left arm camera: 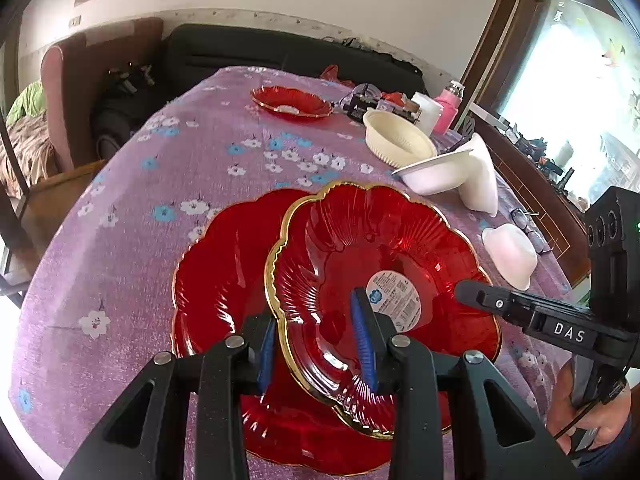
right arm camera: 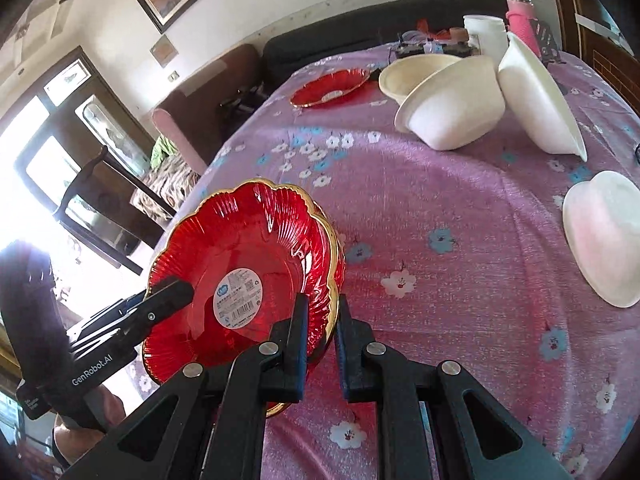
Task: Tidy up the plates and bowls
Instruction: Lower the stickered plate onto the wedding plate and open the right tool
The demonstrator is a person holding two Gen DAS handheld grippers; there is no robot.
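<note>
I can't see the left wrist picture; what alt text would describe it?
A left hand-held gripper straddles the gold rim of a tilted red scalloped glass plate, which overlaps a second red glass plate lying on a purple floral tablecloth. The right hand-held gripper reaches in beside it; white bowls sit behind.

Left tool [left arm camera: 318,346]: black fingers with blue pads [left arm camera: 364,340] parted, straddling the gold rim of a red scalloped glass plate [left arm camera: 384,264], not clamped. Right tool [right arm camera: 322,344]: black fingers narrowly apart around the same plate's rim, reaching in from the opposite side; contact unclear.
</note>
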